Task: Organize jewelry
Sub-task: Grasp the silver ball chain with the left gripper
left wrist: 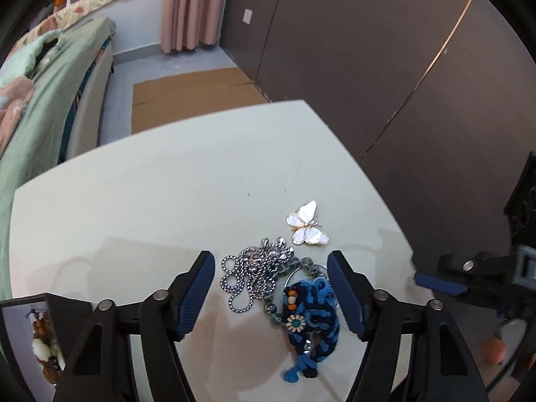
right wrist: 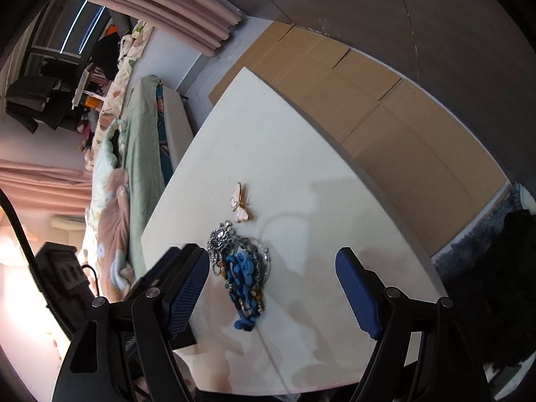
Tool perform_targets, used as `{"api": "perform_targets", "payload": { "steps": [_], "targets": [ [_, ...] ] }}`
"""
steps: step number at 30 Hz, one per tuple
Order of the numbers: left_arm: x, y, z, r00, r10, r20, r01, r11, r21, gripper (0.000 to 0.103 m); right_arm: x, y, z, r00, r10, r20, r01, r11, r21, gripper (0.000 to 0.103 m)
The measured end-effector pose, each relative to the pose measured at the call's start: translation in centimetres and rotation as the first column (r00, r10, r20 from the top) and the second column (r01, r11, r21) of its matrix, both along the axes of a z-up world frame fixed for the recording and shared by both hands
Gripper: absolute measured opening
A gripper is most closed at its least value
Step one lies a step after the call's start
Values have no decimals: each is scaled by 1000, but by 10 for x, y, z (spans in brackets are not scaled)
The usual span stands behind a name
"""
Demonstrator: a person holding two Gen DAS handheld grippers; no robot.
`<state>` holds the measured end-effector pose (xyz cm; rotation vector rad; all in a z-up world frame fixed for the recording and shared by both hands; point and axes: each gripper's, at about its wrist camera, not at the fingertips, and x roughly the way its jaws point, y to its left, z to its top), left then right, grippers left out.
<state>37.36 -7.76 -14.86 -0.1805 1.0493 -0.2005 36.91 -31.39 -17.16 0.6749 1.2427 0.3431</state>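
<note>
A small heap of jewelry lies on the white table [left wrist: 167,207]. It holds a silver chain necklace [left wrist: 254,271], a blue braided bracelet with a flower bead [left wrist: 310,318], a green bead strand [left wrist: 273,311] and a thin silver ring [left wrist: 294,273]. A white butterfly brooch [left wrist: 307,223] lies just beyond the heap. My left gripper [left wrist: 271,288] is open, its fingers on either side of the heap, just above the table. In the right wrist view the heap [right wrist: 241,268] and brooch [right wrist: 240,203] lie ahead, left of centre. My right gripper [right wrist: 268,288] is open and empty.
A box holding beaded jewelry [left wrist: 43,338] sits at the table's near left corner. The right gripper's blue pad [left wrist: 439,283] shows at the table's right edge. A bed with green bedding [left wrist: 43,100] stands left, flat cardboard [left wrist: 194,97] lies on the floor beyond, and a dark wall [left wrist: 385,67] is right.
</note>
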Motion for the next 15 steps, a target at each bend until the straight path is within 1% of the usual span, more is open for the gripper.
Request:
{"api": "perform_targets", "payload": {
  "steps": [1,4,6,7,9,10,11,15],
  "targets": [
    [0,1,-3,1000,0,-6,0,1000,-4,67,1,-1,0,1000,-3,2,4,1000,-5,78],
    [2,0,-12,1000,-5,-19,5,1000,-14,56,4,-1,-2,1000,-13,9,13,1000,-12,78],
    [3,-2,-16,1000,-7,-29,6,1000,-16,42,7,1,-4,1000,-15,13,15,1000,-17,78],
    [3,-1,-17,1000,-3,-26,3,1000,-10,38,8,2,-5,1000,-15,18,15,1000,-21,78],
    [3,0,-17,1000,0,-26,0,1000,-3,14,11,8,-5,999,-10,32,11,1000,-28,78],
    [3,1,-16,1000,-3,-30,3,1000,-16,13,13,12,-5,999,-6,40,7,1000,-30,78],
    [3,2,-15,1000,-4,-27,3,1000,-26,6,15,16,-5,999,0,49,1,999,-33,78],
    [-5,6,1,1000,-9,20,11,998,-54,5,23,30,-6,997,24,73,-21,999,-41,78]
  ]
}}
